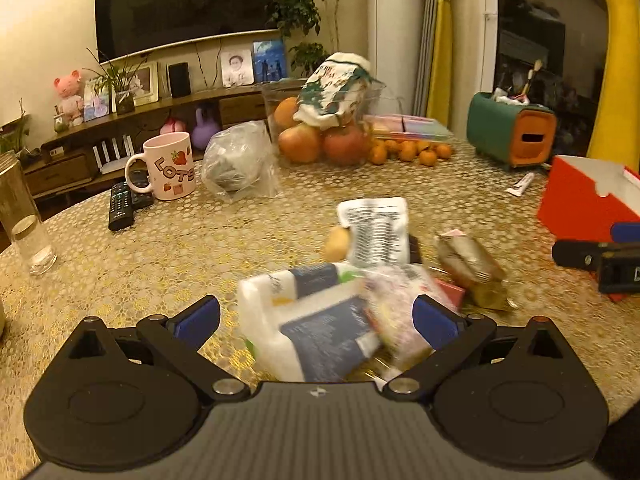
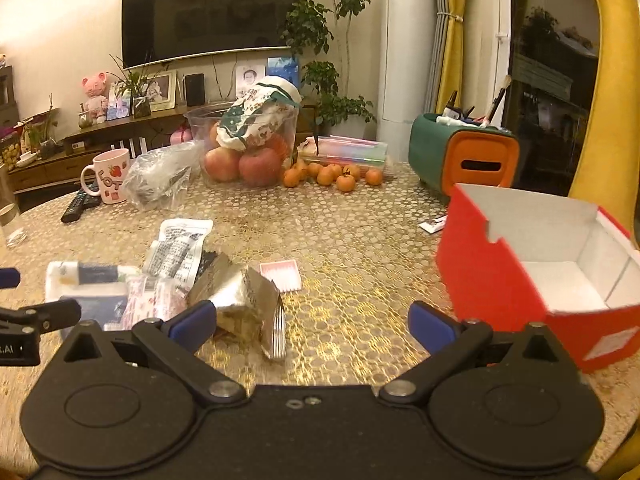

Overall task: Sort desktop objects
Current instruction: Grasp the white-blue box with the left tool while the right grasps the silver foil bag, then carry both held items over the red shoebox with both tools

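Observation:
A heap of small packets lies on the gold patterned table (image 1: 160, 248). My left gripper (image 1: 316, 320) is open above the heap's near end. A white pack with a dark blue label (image 1: 320, 328), blurred, shows between its fingers, and neither pad presses on it. Behind it are a white sachet with black print (image 1: 378, 232) and a crumpled silver foil pouch (image 1: 468, 264). My right gripper (image 2: 312, 324) is open too, with the silver foil pouch (image 2: 244, 300) by its left finger. A pink card (image 2: 280, 274) lies beyond. The open red box (image 2: 540, 264), white inside, stands to the right.
At the back stand a pink mug (image 1: 170, 166), remotes (image 1: 122, 200), a clear plastic bag (image 1: 238, 162), a fruit bowl (image 1: 320, 128), tangerines (image 1: 412, 150) and a green and orange organiser (image 1: 512, 128). A glass (image 1: 24, 220) is far left. A small tube (image 1: 520, 184) lies near the red box.

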Motion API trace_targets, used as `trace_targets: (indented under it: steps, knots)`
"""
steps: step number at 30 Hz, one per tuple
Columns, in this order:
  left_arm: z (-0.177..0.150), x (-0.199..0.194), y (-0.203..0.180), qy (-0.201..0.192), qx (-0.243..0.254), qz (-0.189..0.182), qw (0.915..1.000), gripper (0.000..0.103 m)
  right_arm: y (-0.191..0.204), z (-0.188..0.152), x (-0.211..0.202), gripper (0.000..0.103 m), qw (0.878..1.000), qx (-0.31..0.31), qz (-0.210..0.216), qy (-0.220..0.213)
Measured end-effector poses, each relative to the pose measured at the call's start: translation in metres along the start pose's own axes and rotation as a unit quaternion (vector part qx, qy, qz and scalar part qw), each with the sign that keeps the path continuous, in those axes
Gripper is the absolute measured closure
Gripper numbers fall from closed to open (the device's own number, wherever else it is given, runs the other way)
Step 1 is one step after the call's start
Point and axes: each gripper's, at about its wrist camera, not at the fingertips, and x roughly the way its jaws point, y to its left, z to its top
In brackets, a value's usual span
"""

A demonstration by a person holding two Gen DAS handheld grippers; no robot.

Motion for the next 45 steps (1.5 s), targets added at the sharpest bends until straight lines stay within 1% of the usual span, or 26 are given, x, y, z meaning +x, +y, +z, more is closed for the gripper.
trace_targets:
  steps: [4,6,8,13,17,19,21,23,24,26,27,28,29,31,33,35,36,37,40,41,44,45]
  knots:
    - [0.002,0.018,0.008,0.013,0.000,0.001,0.9999,0.000,0.009,0.013,0.019,0.001,1.000,-0.007,0.009,-0.004]
    - [0.000,0.027,0.013,0.022,-0.010,-0.001,0.9997,0.000,0.015,0.017,0.029,0.001,1.000,-0.012,0.014,-0.002]
    - [-0.002,0.033,0.017,0.029,-0.019,-0.007,0.9994,0.000,0.021,0.019,0.040,0.001,1.000,-0.014,0.020,0.003]
    - [-0.008,0.040,0.024,0.036,-0.032,-0.010,0.9988,0.001,0.031,0.020,0.063,0.001,0.999,-0.015,0.025,0.020]
    - [-0.010,0.046,0.026,0.046,-0.034,-0.005,0.9984,0.001,0.039,0.021,0.076,0.001,0.999,-0.008,0.033,0.031]
    - [-0.011,0.050,0.027,0.048,-0.041,-0.008,0.9980,0.001,0.042,0.019,0.084,0.003,0.999,-0.012,0.028,0.039]
    - [-0.011,0.052,0.028,0.050,-0.046,-0.014,0.9976,0.001,0.043,0.015,0.090,0.008,0.998,-0.011,0.033,0.054]
    - [-0.012,0.055,0.026,0.050,-0.045,-0.017,0.9976,0.006,0.042,0.010,0.094,0.009,0.997,-0.009,0.031,0.064]
    - [-0.013,0.056,0.026,0.053,-0.046,-0.020,0.9974,0.007,0.040,0.009,0.095,0.012,0.997,-0.005,0.031,0.068]
    - [-0.014,0.060,0.025,0.058,-0.049,-0.025,0.9968,0.013,0.036,0.006,0.099,0.016,0.997,0.004,0.029,0.078]
    - [-0.015,0.062,0.025,0.060,-0.050,-0.027,0.9966,0.016,0.034,0.005,0.100,0.017,0.996,0.009,0.029,0.081]
    - [-0.016,0.063,0.025,0.062,-0.051,-0.030,0.9963,0.020,0.032,0.004,0.101,0.018,0.996,0.013,0.029,0.085]
    - [-0.017,0.065,0.024,0.064,-0.054,-0.033,0.9960,0.023,0.030,0.003,0.102,0.020,0.996,0.017,0.028,0.088]
    - [-0.018,0.065,0.024,0.062,-0.056,-0.034,0.9959,0.023,0.028,0.003,0.104,0.025,0.995,0.024,0.029,0.096]
    - [-0.019,0.064,0.023,0.059,-0.054,-0.033,0.9963,0.027,0.026,0.001,0.105,0.028,0.994,0.030,0.031,0.102]
    - [-0.019,0.061,0.023,0.056,-0.057,-0.032,0.9963,0.036,0.024,-0.001,0.104,0.034,0.993,0.034,0.035,0.104]
    - [-0.018,0.061,0.024,0.055,-0.059,-0.032,0.9962,0.037,0.025,0.000,0.103,0.036,0.993,0.034,0.036,0.104]
    - [-0.018,0.059,0.025,0.054,-0.062,-0.033,0.9961,0.042,0.025,0.000,0.102,0.039,0.993,0.033,0.038,0.102]
    - [-0.017,0.054,0.026,0.050,-0.071,-0.034,0.9956,0.051,0.024,0.001,0.096,0.053,0.993,0.034,0.045,0.101]
    - [-0.016,0.052,0.027,0.048,-0.073,-0.033,0.9956,0.053,0.024,0.001,0.095,0.054,0.993,0.035,0.045,0.102]
    - [-0.015,0.044,0.026,0.041,-0.076,-0.034,0.9957,0.065,0.019,0.000,0.091,0.056,0.993,0.040,0.037,0.102]
    - [-0.015,0.042,0.026,0.039,-0.077,-0.035,0.9956,0.067,0.017,0.000,0.089,0.057,0.993,0.042,0.037,0.102]
